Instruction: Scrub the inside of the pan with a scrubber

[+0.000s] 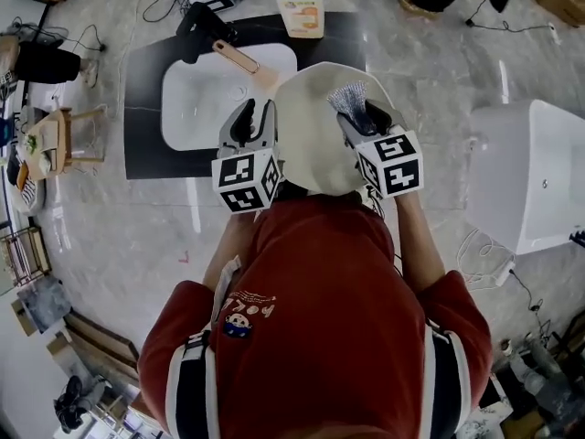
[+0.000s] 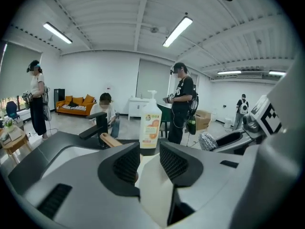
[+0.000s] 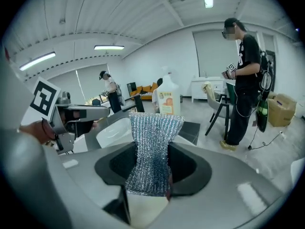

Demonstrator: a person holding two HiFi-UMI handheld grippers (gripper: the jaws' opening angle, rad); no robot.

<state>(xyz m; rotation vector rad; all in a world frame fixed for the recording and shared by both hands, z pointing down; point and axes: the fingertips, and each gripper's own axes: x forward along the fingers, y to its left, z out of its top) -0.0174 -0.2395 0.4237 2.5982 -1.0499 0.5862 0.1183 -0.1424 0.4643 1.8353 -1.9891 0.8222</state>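
A cream pan [image 1: 315, 140] with a wooden handle [image 1: 239, 59] hangs in front of my chest above the sink, its handle pointing away to the upper left. My left gripper [image 1: 254, 115] is shut on the pan's left rim near the handle's base. In the left gripper view the cream wall [image 2: 155, 185] fills the gap between the jaws of the left gripper [image 2: 148, 156]. My right gripper [image 1: 361, 112] is shut on a silver mesh scrubber [image 1: 347, 97], which lies at the pan's upper right part. The scrubber [image 3: 152, 151] stands up from the right gripper [image 3: 152, 166].
A white sink basin [image 1: 206, 99] sits in a black counter [image 1: 142, 108], with a black faucet [image 1: 196, 26] and a soap bottle [image 1: 302, 7] behind it. A white tub [image 1: 539, 172] stands at the right. A person [image 2: 181, 104] stands beyond the counter.
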